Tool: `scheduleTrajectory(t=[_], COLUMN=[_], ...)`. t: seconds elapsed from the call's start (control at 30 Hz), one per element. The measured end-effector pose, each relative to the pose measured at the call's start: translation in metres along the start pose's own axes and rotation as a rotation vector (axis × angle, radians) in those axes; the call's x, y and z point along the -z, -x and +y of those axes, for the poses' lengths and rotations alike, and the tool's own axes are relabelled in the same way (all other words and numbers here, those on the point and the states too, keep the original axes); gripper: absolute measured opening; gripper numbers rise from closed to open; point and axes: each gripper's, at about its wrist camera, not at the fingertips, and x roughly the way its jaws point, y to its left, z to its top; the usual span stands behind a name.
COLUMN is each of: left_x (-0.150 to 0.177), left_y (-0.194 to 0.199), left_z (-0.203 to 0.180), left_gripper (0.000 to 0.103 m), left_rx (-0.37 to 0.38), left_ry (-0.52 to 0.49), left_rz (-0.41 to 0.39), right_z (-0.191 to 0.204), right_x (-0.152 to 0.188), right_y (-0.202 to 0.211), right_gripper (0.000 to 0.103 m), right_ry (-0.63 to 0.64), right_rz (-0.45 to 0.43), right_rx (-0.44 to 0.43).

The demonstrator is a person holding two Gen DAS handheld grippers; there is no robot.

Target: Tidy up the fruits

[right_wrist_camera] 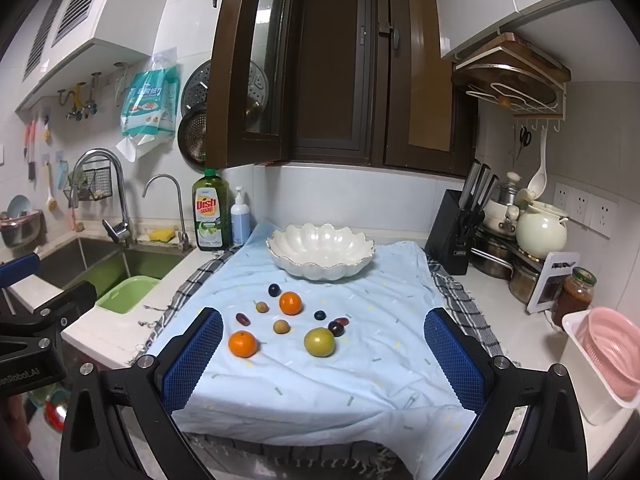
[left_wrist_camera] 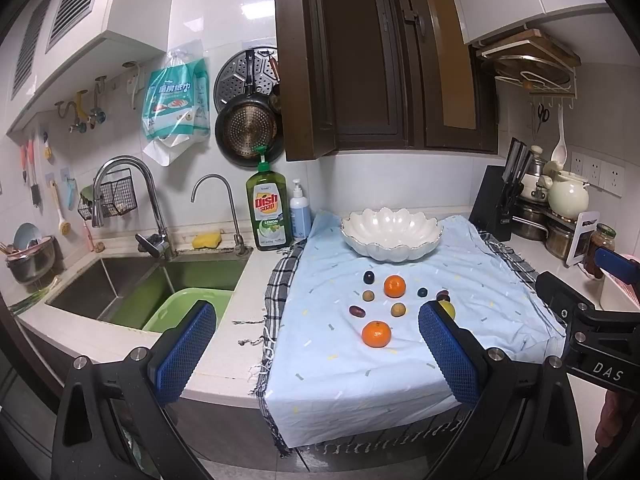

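Note:
A white scalloped bowl (left_wrist_camera: 392,236) (right_wrist_camera: 320,250) stands empty at the back of a light blue cloth (left_wrist_camera: 360,368) (right_wrist_camera: 320,384). Several fruits lie loose on the cloth in front of it: two oranges (right_wrist_camera: 242,344) (right_wrist_camera: 290,303), a yellow-green fruit (right_wrist_camera: 319,342), small brown and dark ones. In the left wrist view the oranges lie mid-cloth (left_wrist_camera: 376,334) (left_wrist_camera: 394,286). My left gripper (left_wrist_camera: 316,356) is open and empty, near the counter's front edge. My right gripper (right_wrist_camera: 324,364) is open and empty, above the cloth's front.
A sink (left_wrist_camera: 132,284) with a green basin (left_wrist_camera: 180,308) lies to the left. Dish soap (left_wrist_camera: 267,208) and a pump bottle (left_wrist_camera: 300,212) stand behind the cloth. A knife block (right_wrist_camera: 456,232), pots, a jar (right_wrist_camera: 574,292) and a pink colander (right_wrist_camera: 612,352) crowd the right.

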Motion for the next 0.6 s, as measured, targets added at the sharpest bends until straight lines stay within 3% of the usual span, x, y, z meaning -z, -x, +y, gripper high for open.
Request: scheduleTrajectory(t=[0.6], left_x=[-0.0023], left_y=[-0.0009], left_z=[0.0024], left_gripper=[0.103], left_rx=[0.006], left_ry=[-0.002], left_rz=[-0.002], right_z=[-0.0006], right_x=[0.0007], right_y=[-0.0006], right_gripper=[0.102], right_ry=[-0.003], right_rz=[0.000], right_rx=[0.001])
